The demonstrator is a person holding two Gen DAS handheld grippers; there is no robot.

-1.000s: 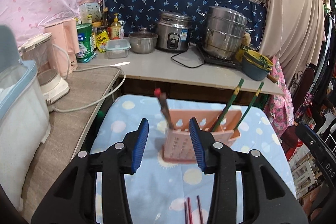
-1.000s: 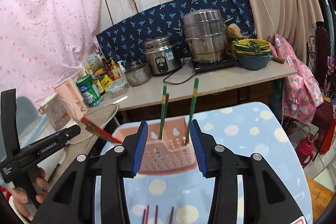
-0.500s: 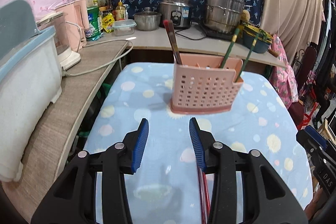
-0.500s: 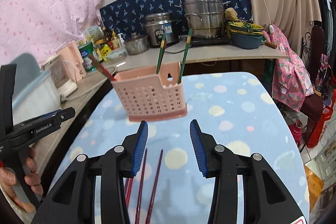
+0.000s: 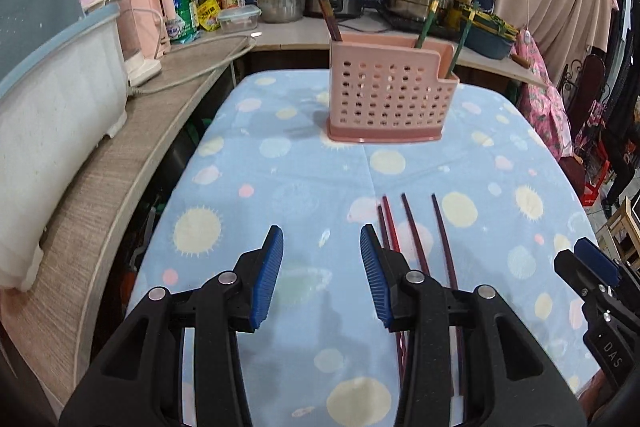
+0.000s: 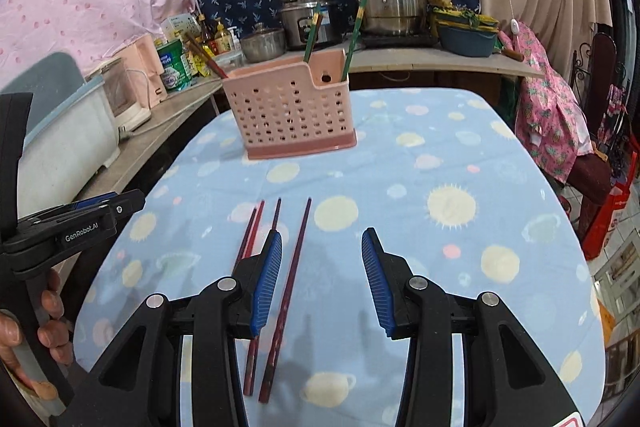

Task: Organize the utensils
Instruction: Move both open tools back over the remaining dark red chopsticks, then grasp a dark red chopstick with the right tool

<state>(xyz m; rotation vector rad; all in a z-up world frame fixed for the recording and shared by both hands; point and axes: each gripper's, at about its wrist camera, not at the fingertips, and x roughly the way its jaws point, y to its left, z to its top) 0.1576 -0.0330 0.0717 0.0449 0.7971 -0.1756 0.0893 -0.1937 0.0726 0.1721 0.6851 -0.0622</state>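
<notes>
Left gripper (image 6: 120, 205) marked "GenRobot.AI", spread and empty, right gripper (image 6: 322, 279) spread, "DAS" lettering, dark red chopsticks (image 6: 286, 301) below.

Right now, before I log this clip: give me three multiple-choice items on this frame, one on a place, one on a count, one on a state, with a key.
1. Where does the pink holder stand?
A. on the dotted blue cloth
B. on the counter
C. in a gripper

2. How many dark red chopsticks lie loose on the cloth?
A. two
B. four
C. six

3. The right gripper is
A. open, empty
B. shut on a chopstick
C. holding the holder

Key: 1 A, its base sits on the cloth; 2 B, four sticks show; 3 A, nothing between the pads.
</notes>
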